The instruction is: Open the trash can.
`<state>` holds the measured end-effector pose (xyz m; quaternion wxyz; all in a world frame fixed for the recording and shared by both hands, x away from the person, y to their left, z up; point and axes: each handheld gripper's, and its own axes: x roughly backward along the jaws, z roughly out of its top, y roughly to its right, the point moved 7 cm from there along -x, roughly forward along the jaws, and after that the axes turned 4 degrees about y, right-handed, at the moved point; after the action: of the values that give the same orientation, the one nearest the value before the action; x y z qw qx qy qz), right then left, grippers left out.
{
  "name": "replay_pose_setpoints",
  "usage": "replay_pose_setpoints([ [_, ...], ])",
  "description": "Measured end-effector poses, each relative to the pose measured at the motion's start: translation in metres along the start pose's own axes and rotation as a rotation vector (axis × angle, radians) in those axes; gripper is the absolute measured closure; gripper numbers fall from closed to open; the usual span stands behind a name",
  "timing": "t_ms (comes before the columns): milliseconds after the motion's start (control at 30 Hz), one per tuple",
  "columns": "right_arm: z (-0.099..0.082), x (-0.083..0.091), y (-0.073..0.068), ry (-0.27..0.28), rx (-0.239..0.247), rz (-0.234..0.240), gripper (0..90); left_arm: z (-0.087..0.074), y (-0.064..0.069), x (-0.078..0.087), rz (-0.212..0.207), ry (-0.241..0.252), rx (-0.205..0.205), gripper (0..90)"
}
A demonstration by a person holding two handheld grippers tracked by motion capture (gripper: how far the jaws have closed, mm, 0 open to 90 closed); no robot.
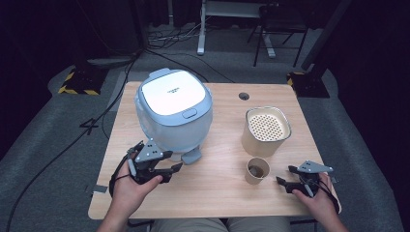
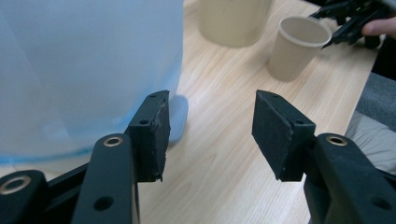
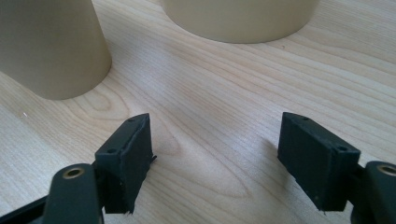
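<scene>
Fingers of the left gripper (image 1: 167,172) stand parted and empty beside the blue rice cooker (image 1: 174,110) near the table's (image 1: 222,193) far-left corner — better to line up squarely on its lid latch — while the right gripper (image 1: 286,181), also open, holds nothing near the paper cup (image 1: 256,170).

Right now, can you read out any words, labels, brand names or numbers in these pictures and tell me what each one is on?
Small grey marking on the white lid of the blue rice cooker: too small and blurred to read.
Beige perforated container: no text.
Paper cup: no text.
Wooden table: no text.
Nothing else legible in any view.
</scene>
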<state>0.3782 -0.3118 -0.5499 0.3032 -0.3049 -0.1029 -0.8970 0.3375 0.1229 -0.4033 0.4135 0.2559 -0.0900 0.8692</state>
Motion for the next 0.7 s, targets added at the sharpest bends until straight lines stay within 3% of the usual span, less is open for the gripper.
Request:
replay_pose_setpoints([
  [167, 0.000, 0.000, 0.000, 0.000, 0.001, 0.001, 26.6, 0.024, 0.004, 0.011, -0.076, 0.094, -0.008, 45.2],
  [367, 0.000, 0.000, 0.000, 0.000, 0.001, 0.001, 26.6, 0.047, 0.002, 0.017, -0.139, 0.166, -0.050, 48.2],
  [533, 0.000, 0.000, 0.000, 0.000, 0.001, 0.001, 26.6, 0.066, 0.000, 0.021, -0.207, 0.253, -0.065, 55.9],
  [700, 0.000, 0.000, 0.000, 0.000, 0.001, 0.001, 26.6, 0.081, -0.005, 0.021, -0.258, 0.289, -0.085, 63.5],
])
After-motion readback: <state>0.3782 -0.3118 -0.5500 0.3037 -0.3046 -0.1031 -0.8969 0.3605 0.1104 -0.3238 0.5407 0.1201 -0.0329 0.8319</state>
